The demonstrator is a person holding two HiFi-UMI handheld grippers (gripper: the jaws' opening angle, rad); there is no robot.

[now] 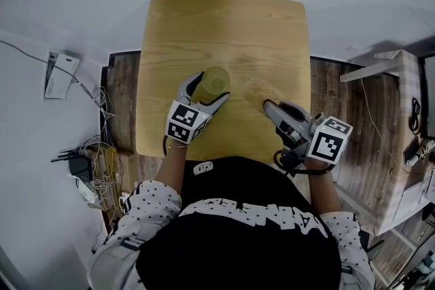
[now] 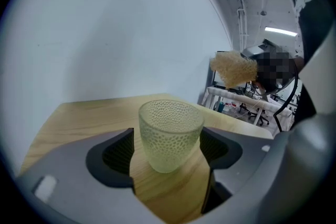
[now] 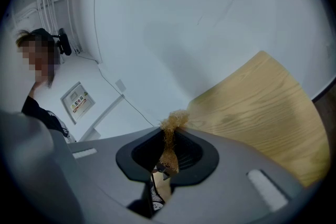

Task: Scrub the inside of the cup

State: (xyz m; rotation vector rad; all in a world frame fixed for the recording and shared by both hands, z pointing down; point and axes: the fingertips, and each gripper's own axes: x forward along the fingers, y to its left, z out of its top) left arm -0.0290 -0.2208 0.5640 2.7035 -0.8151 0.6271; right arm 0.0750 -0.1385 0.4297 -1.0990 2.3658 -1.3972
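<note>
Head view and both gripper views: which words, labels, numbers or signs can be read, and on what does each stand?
Person's black shirt, large white letters: upside down and creased, not readable.
White wall sign with red characters: too small to read.
White marker cubes with black square patterns: no words.

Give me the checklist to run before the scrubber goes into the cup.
1. Cup upright on the table: ok.
2. Cup between the left gripper jaws: ok.
3. Left gripper clamped on the cup: not ok; a gap shows at one pad.
4. Right gripper shut on the scrubber: ok.
5. Scrubber over the cup mouth: not ok; it sits off to the cup's side.
</note>
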